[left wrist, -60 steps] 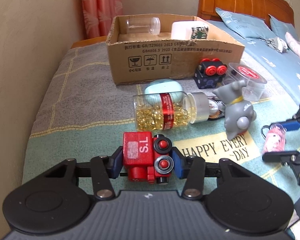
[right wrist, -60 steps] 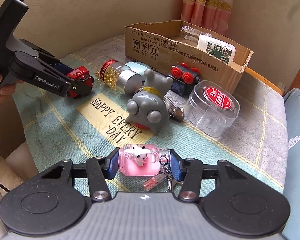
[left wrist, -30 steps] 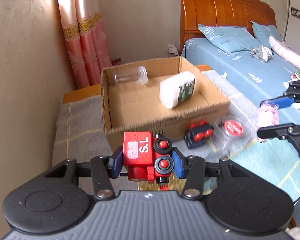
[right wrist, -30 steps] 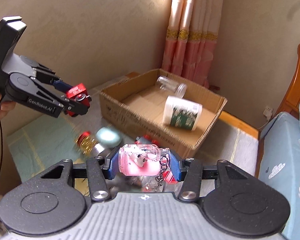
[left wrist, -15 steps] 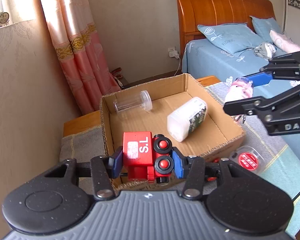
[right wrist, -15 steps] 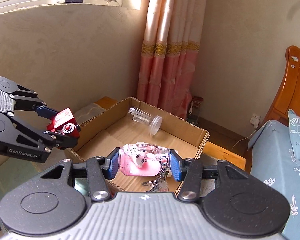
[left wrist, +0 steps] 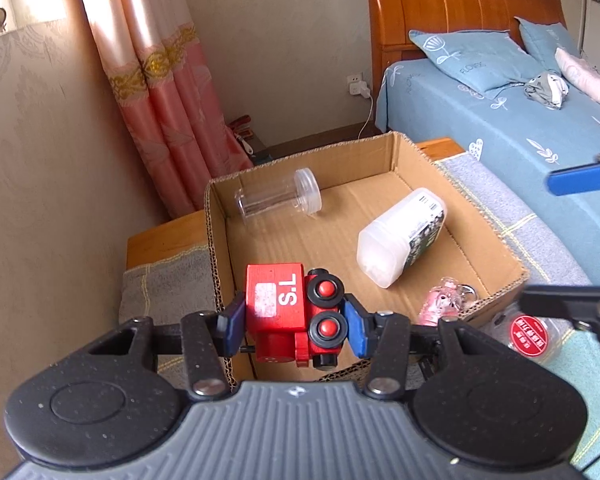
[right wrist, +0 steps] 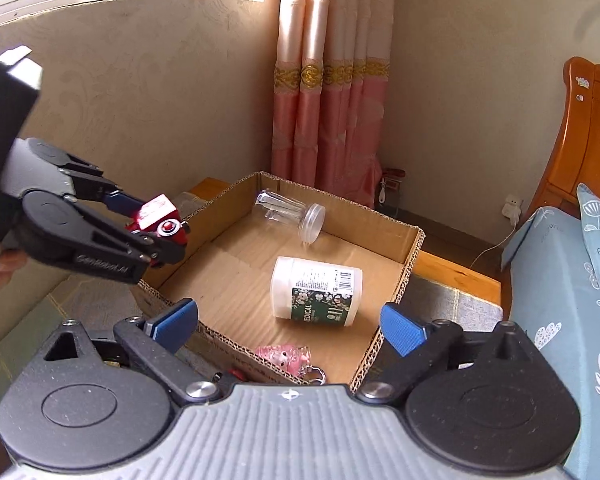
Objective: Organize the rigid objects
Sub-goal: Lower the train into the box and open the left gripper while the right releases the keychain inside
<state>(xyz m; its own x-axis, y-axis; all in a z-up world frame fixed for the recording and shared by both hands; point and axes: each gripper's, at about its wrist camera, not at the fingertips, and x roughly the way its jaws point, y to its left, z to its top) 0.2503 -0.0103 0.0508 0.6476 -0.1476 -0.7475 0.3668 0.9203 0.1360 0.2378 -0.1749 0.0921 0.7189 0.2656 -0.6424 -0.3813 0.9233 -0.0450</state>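
My left gripper [left wrist: 294,322] is shut on a red toy train engine [left wrist: 288,312] marked "S.L", held over the near left corner of the open cardboard box [left wrist: 500,256]. From the right wrist view the same train [right wrist: 160,216] hangs above the box's left wall. My right gripper [right wrist: 290,326] has its jaws opening wide with nothing between them. Below it a pink keychain bottle [right wrist: 286,356] lies on the box floor near the front wall; it also shows as a pink keychain bottle [left wrist: 444,300]. A white bottle [right wrist: 316,292] and a clear jar [right wrist: 290,210] lie in the box too.
A round clear container with a red label [left wrist: 528,334] sits outside the box on the patterned cloth. A bed with blue sheets [left wrist: 500,120] and wooden headboard lies to the right. Pink curtains [right wrist: 332,100] and a wall stand behind the box.
My right gripper has opened and the pink keychain bottle has dropped from it into the box. Both grippers moved further over the box; the left still holds the train.
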